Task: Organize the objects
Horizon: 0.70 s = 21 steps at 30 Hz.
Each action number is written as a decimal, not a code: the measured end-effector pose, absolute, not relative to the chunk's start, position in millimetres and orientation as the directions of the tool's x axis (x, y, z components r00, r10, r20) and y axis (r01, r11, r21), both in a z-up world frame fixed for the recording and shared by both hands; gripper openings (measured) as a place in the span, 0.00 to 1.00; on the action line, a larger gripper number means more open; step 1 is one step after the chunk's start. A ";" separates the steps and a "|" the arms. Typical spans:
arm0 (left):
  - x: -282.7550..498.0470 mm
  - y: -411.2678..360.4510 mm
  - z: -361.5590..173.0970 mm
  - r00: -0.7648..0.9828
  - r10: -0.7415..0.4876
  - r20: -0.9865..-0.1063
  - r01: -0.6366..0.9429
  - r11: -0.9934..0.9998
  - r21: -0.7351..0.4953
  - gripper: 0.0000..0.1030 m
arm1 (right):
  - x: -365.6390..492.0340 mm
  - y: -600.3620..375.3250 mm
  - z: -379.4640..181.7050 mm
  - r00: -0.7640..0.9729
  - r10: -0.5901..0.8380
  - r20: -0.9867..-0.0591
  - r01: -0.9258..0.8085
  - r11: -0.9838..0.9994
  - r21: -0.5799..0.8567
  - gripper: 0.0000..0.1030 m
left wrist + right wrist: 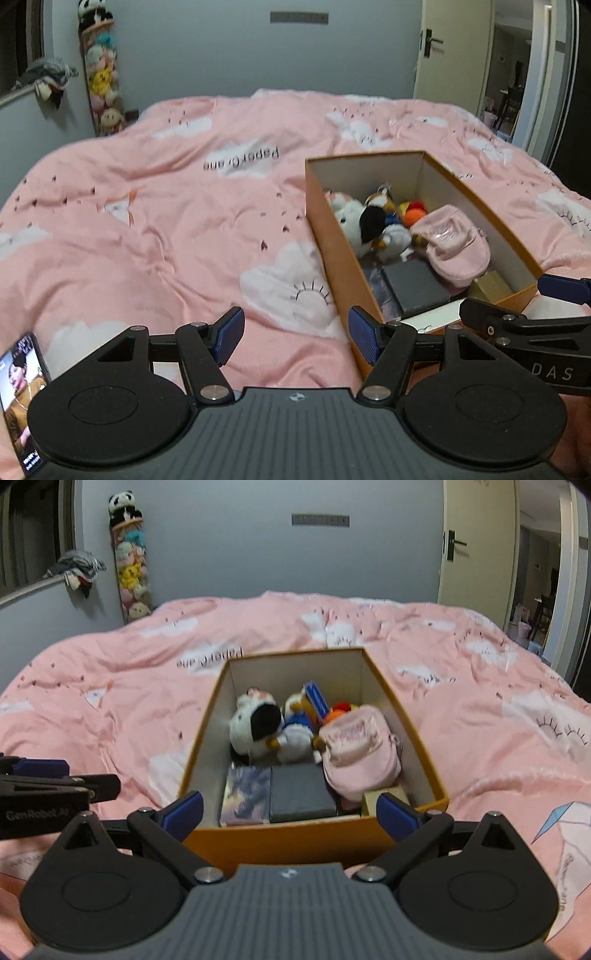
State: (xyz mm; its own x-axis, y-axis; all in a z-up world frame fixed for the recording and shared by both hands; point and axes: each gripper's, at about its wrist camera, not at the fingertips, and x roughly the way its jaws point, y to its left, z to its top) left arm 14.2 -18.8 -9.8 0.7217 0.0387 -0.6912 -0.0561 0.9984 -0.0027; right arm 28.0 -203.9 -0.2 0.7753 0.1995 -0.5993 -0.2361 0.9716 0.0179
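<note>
The open orange cardboard box (295, 840) with white inner walls stood on the bed, on the pink duvet (147, 240) printed with white clouds. It already held many things: a white plush toy with a black patch (258, 725), a smaller plush in blue and white (295, 734), something round in orange and red (341, 709), a blue flat packet (317, 698) standing on edge, a pale pink cap (360, 760), a dark grey flat case (301, 794), a purple printed booklet (245, 795) beside it, and a small beige box (376, 797) in the near right corner.

I judged that the task was almost finished, or perhaps completely, because no loose things lay on the duvet around the box in either view. Maybe only a lid was left, but no lid was visible.

The right gripper (290, 812) was just before the near wall of the box, its jaws spread wide and holding nothing. The left gripper (295, 338) was at the left near corner of the box, its jaws also spread wide and empty; one blue pad (364, 338) stood in front of the box wall, but I could not tell whether it touched it.

A lit phone screen (20, 395) was cut off at the lower left edge of the left wrist view. The bottom of the box under the plush toys was hidden, and the orange and red thing was too covered to identify. The writing on the cap was blurred.
</note>
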 end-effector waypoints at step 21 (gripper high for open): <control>17.4 -20.2 -8.0 0.721 0.052 -0.691 -0.046 0.999 0.027 0.73 | 32.7 -206.0 -7.7 0.771 0.212 -0.600 -0.243 0.969 0.030 0.97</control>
State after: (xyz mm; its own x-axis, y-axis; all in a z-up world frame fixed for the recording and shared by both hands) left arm 17.4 -20.2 -8.0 0.7214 0.0524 -0.6906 -0.0464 0.9985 0.0273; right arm 32.7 -206.0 -7.7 0.7713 0.2124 -0.6000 -0.2433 0.9695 0.0303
